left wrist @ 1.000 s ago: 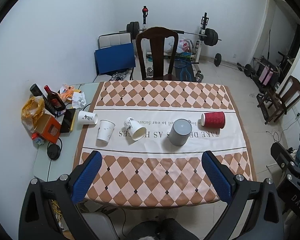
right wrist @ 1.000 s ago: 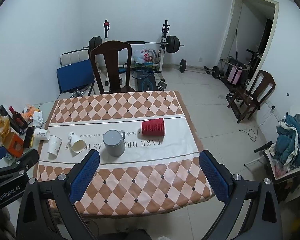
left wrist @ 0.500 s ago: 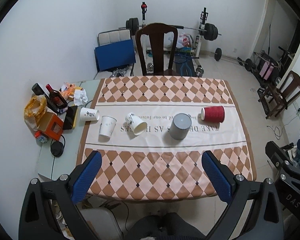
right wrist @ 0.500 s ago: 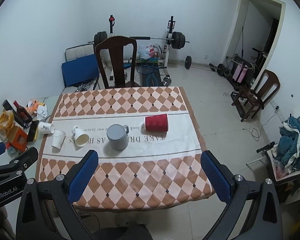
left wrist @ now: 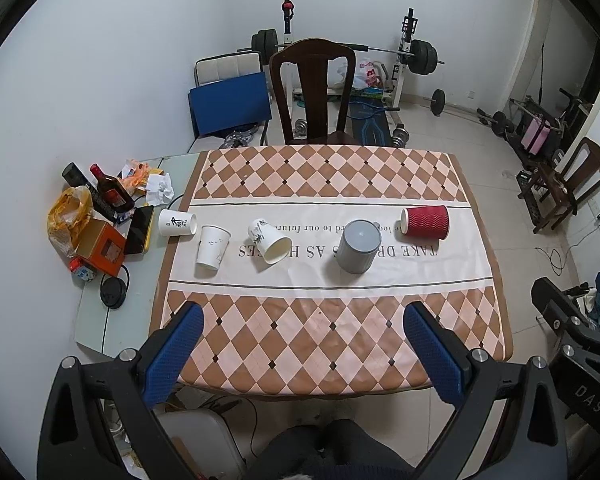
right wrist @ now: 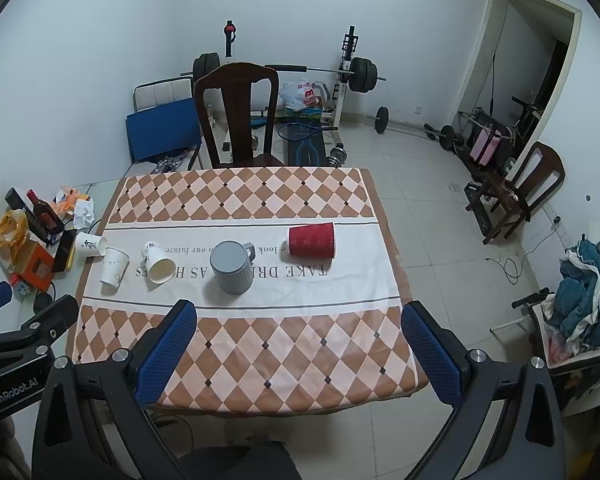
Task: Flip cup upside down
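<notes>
Five cups sit in a row along the white lettered band of the brown-and-peach diamond-patterned tablecloth. At the far right, the red ribbed paper cup lies on its side, long axis running left to right, its mouth pointing right and its base toward the middle. Just left of it stands the grey ribbed mug, upside down, flat base up, with its handle on the far side. Left of centre, a white paper cup with dark print lies tipped over, its open mouth turned toward me and to the right. Next to it a second white paper cup stands with its wide end up. The third white paper cup lies on its side at the left edge of the cloth, mouth to the right. That makes three white cups, one red, one grey.

My left gripper hangs above the near edge of the table, blue pads spread wide, gripping nothing. My right gripper is equally wide and empty, touching nothing.
</notes>
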`<action>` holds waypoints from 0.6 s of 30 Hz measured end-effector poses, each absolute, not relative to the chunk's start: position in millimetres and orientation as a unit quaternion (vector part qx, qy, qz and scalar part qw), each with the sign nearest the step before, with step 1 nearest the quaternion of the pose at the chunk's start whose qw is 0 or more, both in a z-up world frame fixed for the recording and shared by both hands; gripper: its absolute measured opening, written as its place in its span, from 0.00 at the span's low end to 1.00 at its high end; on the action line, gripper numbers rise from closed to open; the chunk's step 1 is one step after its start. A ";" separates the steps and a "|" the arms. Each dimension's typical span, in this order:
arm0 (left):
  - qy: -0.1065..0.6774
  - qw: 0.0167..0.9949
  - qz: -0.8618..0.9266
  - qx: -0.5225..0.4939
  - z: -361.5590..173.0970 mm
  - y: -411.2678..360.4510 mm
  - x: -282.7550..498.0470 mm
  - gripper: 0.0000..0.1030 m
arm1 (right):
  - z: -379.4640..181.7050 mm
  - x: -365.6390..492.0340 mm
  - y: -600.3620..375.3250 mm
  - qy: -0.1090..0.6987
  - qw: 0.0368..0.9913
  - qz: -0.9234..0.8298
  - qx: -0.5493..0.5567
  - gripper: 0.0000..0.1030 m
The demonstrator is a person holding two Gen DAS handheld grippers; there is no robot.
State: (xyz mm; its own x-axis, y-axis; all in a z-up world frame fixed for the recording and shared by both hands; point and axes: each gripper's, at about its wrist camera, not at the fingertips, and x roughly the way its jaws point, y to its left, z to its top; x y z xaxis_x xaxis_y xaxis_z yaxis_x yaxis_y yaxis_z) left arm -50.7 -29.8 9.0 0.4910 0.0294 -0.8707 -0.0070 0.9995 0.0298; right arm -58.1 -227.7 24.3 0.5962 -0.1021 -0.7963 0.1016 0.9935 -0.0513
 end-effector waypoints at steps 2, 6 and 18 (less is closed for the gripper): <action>0.504 0.864 0.010 0.012 9.2 -29.3 -50.8 0.99 | 24.6 -58.0 -227.8 0.445 0.894 -0.057 -0.001 1.00; 0.504 0.864 0.010 0.011 9.0 -30.1 -50.8 0.99 | 24.5 -57.3 -228.2 0.445 0.894 -0.057 0.000 1.00; 0.504 0.863 0.011 0.009 8.6 -29.6 -51.3 0.99 | 23.1 -57.6 -230.1 0.448 0.892 -0.055 -0.003 1.00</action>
State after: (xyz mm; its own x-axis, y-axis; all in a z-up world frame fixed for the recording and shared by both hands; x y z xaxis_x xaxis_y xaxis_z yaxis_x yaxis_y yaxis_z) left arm -51.3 -29.6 8.6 0.4909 0.0280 -0.8708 -0.0094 0.9996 0.0269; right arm -57.6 -230.1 23.1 0.5924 -0.1013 -0.7993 0.0956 0.9939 -0.0552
